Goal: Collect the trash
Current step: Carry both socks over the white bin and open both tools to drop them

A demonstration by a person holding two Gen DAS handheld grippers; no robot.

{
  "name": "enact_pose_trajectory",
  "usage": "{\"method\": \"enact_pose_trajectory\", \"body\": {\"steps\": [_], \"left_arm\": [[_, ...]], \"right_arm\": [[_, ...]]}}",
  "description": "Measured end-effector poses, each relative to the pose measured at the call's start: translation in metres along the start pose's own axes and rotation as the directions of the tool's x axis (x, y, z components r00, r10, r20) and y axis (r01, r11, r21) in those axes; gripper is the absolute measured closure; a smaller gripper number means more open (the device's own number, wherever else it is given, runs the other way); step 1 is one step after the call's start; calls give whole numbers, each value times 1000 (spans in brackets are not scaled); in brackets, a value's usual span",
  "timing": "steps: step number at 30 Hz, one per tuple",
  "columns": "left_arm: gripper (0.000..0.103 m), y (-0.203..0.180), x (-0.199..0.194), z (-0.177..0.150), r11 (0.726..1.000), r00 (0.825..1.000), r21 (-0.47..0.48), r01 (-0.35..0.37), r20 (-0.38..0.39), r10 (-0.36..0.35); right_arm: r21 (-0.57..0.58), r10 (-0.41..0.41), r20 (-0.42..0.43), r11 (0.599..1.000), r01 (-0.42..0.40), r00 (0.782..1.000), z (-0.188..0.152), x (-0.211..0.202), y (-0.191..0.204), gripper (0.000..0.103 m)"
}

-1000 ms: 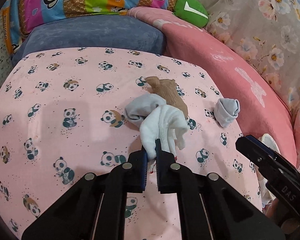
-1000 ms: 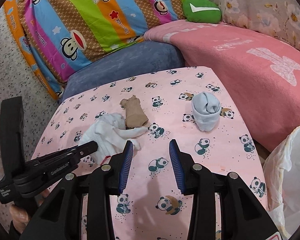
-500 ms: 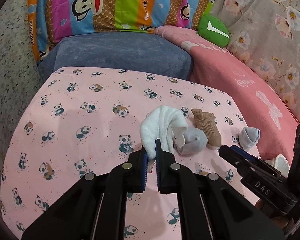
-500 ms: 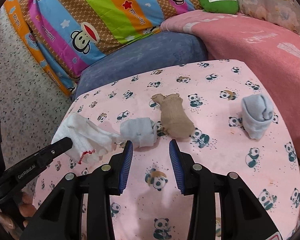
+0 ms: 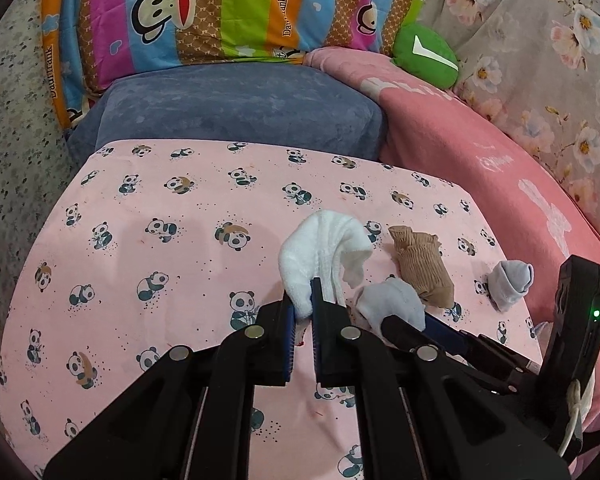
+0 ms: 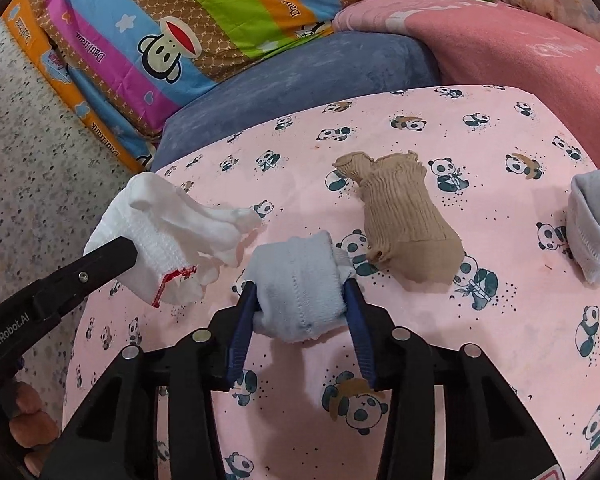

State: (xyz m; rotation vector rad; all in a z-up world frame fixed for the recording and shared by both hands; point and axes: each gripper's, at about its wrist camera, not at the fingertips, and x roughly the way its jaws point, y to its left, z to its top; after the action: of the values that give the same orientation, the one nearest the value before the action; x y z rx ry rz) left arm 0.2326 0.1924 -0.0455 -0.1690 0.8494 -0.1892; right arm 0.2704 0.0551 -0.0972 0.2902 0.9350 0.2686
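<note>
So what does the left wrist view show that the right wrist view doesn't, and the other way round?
Only the left wrist view shows the left tongs pinching the white sock from behind. Only the right wrist view shows the right tongs straddling the rolled pale blue sock, and a fingertip. Both show the tan sock, the rolled grey sock and the panda-print cloth.

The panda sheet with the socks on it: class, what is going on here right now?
A person holds a gripper in each hand over the pink panda sheet. The left gripper is shut on a white sock, held off the sheet. The right gripper has a rolled pale blue sock between its fingers, both pads against it. A tan sock and another pale rolled sock lie loose on the sheet, not yet collected.
</note>
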Motion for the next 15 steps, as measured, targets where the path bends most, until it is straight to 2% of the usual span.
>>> {"method": "enact_pose_trajectory", "body": {"steps": [4,11,15], "left_arm": [[96,-14,-9,-2,1000,1000,9,15,2,-15],[96,-67,-33,-6,996,998,60,65,22,-66],[96,-104,-48,-9,990,994,100,104,31,-107]], "right_arm": [[17,12,12,1000,-12,1000,-10,-12,-7,73],[44,4,105,999,-8,994,-23,-74,-26,74],[59,-33,169,998,23,985,-29,-120,-41,74]]}}
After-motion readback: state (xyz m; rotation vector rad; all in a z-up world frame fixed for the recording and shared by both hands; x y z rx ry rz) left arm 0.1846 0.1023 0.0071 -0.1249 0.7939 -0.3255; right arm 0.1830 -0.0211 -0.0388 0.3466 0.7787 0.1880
